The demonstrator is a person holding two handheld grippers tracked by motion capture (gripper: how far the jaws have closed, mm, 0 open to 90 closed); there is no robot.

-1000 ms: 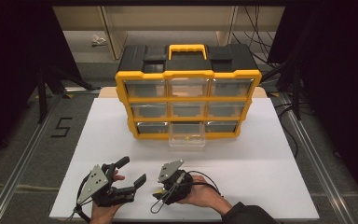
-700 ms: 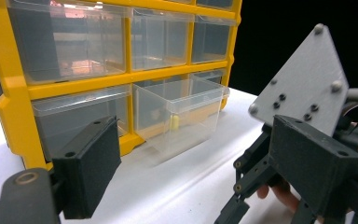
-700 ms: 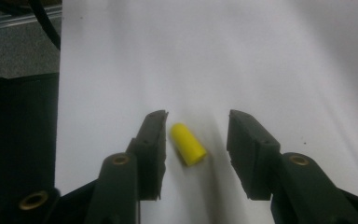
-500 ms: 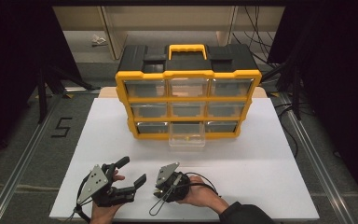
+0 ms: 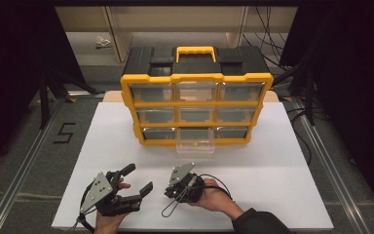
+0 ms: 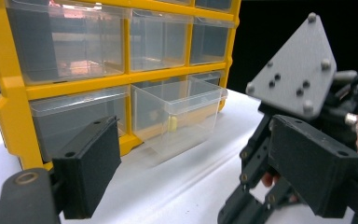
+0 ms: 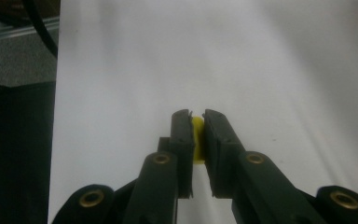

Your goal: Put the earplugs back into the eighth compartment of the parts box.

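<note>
Since a second ago the right gripper (image 5: 175, 187) has slid a little toward the person along the white bench (image 5: 282, 195), while the left gripper (image 5: 134, 183) and the organizer have stayed put. In the right gripper view, the right gripper's fingers (image 7: 184, 140) are clamped together on a small yellow piece (image 7: 197, 137), held just above the bench near its front edge. The left gripper's fingers (image 6: 91, 163) stand wide apart with nothing between them, resting near the front left of the bench. Beyond them the yellow drawer organizer (image 5: 197, 78) sits at the back of the bench, its bottom middle clear drawer (image 5: 195, 145) pulled out; another small yellow piece (image 6: 171, 123) lies inside it. On the floor left of the bench, a marking reads "5" (image 5: 64, 132).
</note>
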